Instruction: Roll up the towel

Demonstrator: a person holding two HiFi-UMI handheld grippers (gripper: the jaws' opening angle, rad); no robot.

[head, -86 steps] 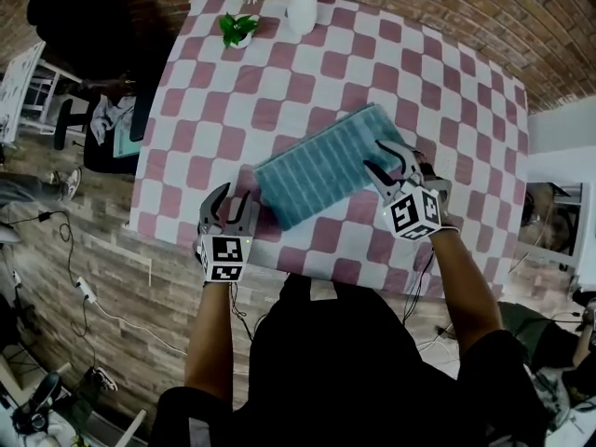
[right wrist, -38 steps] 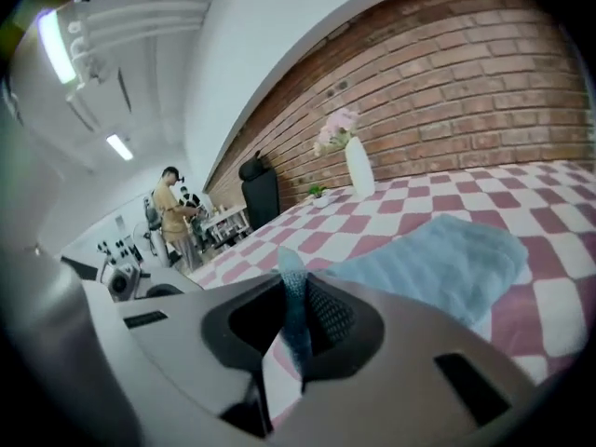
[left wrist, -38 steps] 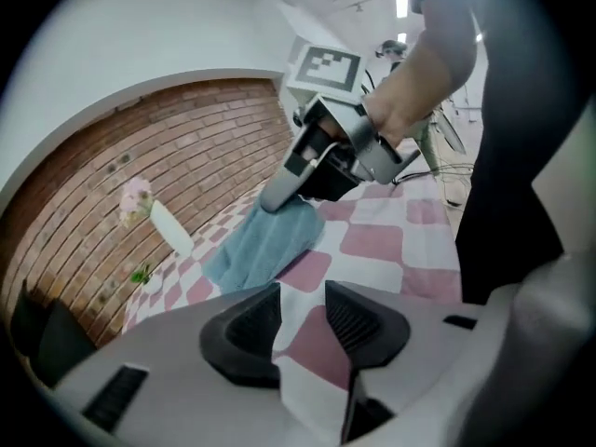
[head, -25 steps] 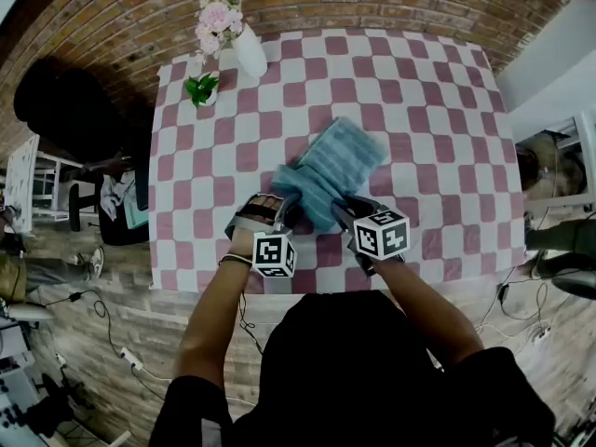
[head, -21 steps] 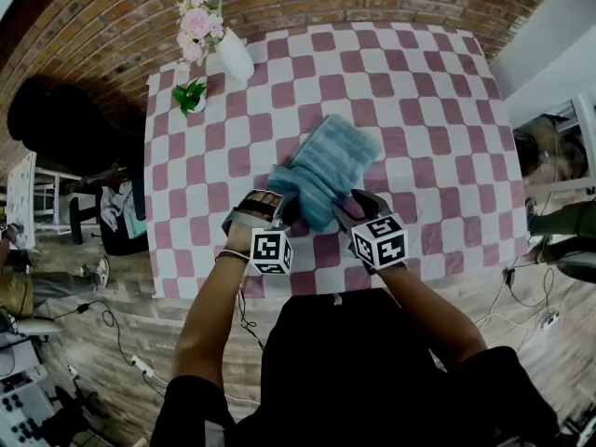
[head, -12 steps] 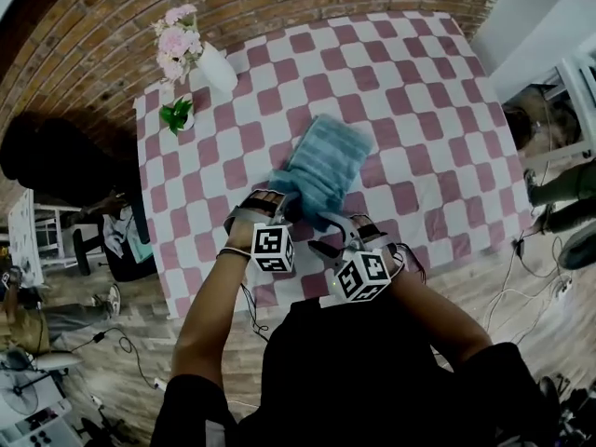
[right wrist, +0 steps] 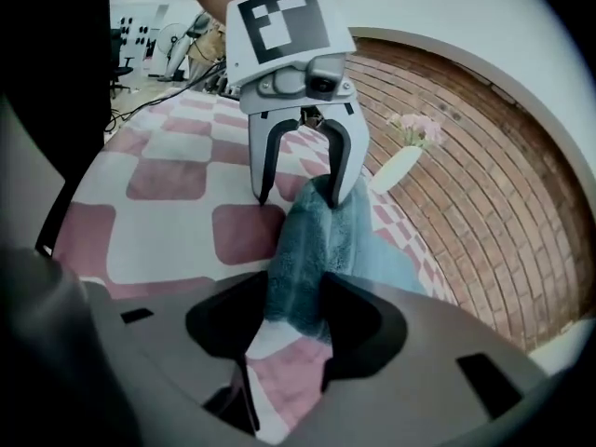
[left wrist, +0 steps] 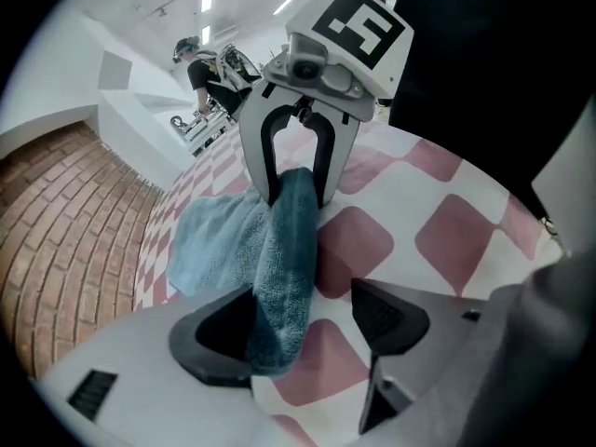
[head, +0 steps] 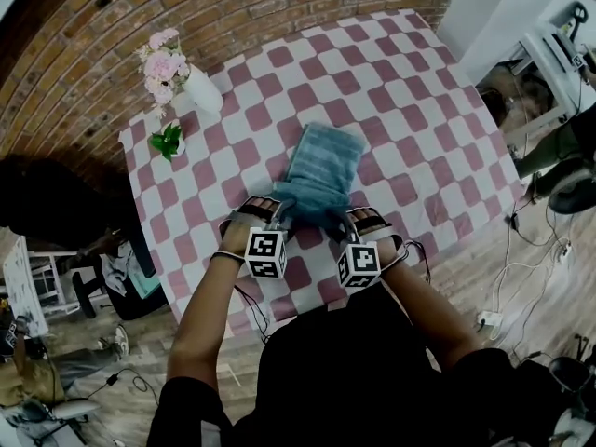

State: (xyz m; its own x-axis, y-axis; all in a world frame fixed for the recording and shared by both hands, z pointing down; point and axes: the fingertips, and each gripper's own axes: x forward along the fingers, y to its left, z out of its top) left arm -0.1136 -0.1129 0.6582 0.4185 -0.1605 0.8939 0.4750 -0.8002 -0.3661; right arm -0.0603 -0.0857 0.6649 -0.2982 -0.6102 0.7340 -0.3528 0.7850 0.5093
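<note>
On the table (head: 419, 110), the teal towel (head: 321, 170) seems half-rolled.

Both forearms bare, elbows bent, reaching fwd from the torso & converging so the 2 grippers sit side by side, marker cubes up toward the head cam. L gripper (head: 267, 214) points steeply down, dark band on that wrist. Its jaws have just been opening & now stand apart: the rolled towel (head: 321, 170) end lies btwn them against 1 pad, the other pad clear of it. R gripper (head: 346, 223) tilts down less steeply & faces the L one, tips toward tips. Its jaws have just been closing, & both pads press the towel roll's other end btwn them.
</note>
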